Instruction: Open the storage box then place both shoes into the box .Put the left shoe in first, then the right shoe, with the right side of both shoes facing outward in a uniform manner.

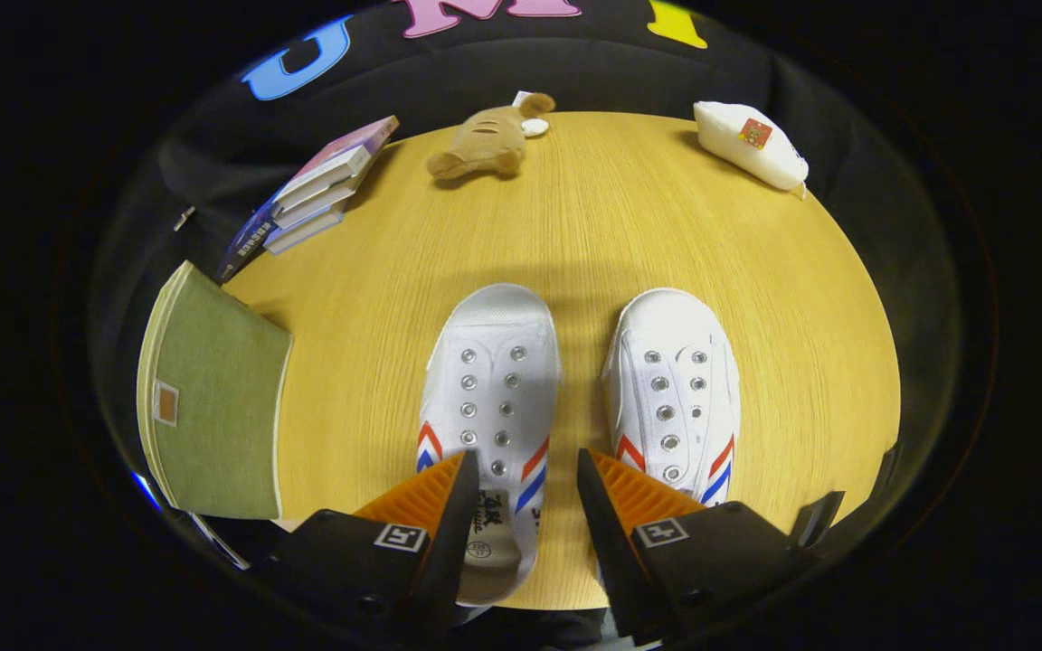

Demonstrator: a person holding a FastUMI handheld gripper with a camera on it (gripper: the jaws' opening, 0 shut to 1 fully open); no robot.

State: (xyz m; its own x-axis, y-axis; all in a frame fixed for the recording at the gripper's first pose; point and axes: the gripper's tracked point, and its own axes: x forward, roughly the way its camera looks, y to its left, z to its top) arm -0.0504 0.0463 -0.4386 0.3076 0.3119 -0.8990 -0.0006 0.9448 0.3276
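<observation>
Two white shoes, the left shoe [490, 398] and the right shoe [675, 398], sit side by side on the wooden surface [593, 217], toes pointing away. Your claw [521, 479] hangs released above them, fingers spread. A green box [213, 398] stands left; books [317, 185], a plush toy [485, 145] and a white pouch [752, 145] line the far edge.

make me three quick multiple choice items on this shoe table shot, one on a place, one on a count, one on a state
1. Where is the plush toy?
A. between the shoes
B. at the table's far edge, beyond the shoes
C. on the books

2. How many white shoes are on the table?
A. one
B. two
C. three

3. How is the gripper?
A. open, holding nothing
B. shut on a shoe
C. shut on the green box

Key: B, it lies far past both toes; B, left shoe and right shoe lie side by side; A, fingers stand apart.
</observation>
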